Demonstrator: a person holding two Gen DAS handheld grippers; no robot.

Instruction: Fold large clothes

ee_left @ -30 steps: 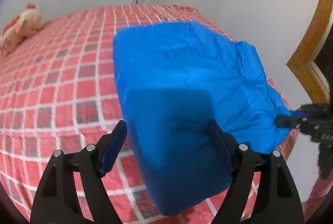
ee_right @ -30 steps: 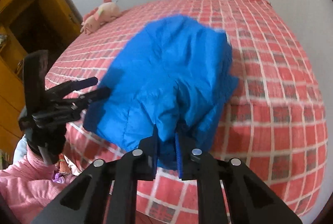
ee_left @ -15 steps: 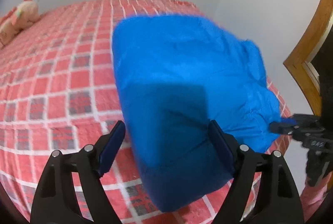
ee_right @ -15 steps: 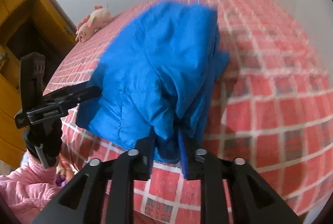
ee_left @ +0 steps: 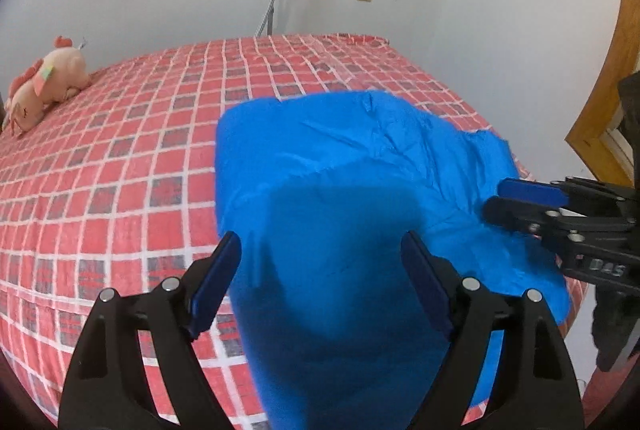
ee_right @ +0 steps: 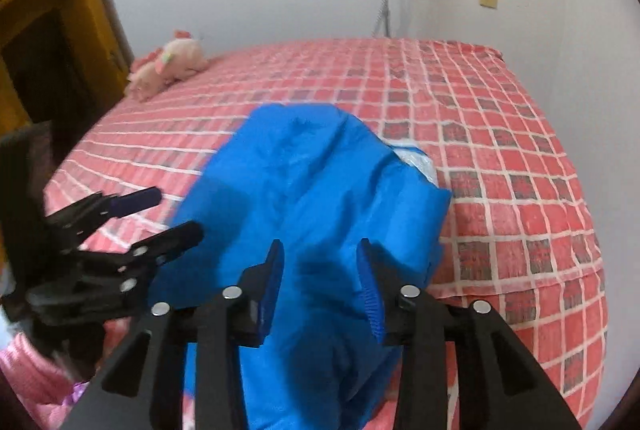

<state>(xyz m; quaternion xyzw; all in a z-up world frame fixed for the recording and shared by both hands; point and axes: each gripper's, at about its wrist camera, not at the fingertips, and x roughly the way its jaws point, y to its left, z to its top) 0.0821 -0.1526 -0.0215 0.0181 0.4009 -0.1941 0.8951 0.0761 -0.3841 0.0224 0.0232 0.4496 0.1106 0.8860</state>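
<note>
Left wrist view, left to right: a plush toy (ee_left: 44, 86) lies at the far left edge of the bed (ee_left: 120, 158), well apart from the work. The jacket (ee_left: 344, 166), blue, lies on the near right part of the bed, folded into a long bundle. Its long axis runs from the near edge of the bed away toward the wall, tilting slightly right at the far end. The near end drapes over the bed edge and is cut off by the frame. The left tool (ee_left: 320, 270) stands wide open; its 2 pads flank the near end of the jacket without pressing it. At the right edge the right tool (ee_left: 496, 200) enters sideways, its tips at the jacket's crumpled right margin; contact there cannot be told.

Right wrist view, left to right: a pink sleeve (ee_right: 24, 362) shows at the lower left, partly cut off. The right tool (ee_right: 320, 270) is opening, jacket cloth between its pads, the pads not pressing. A pale lining shows at the jacket's right edge. This frame is blurred.
</note>
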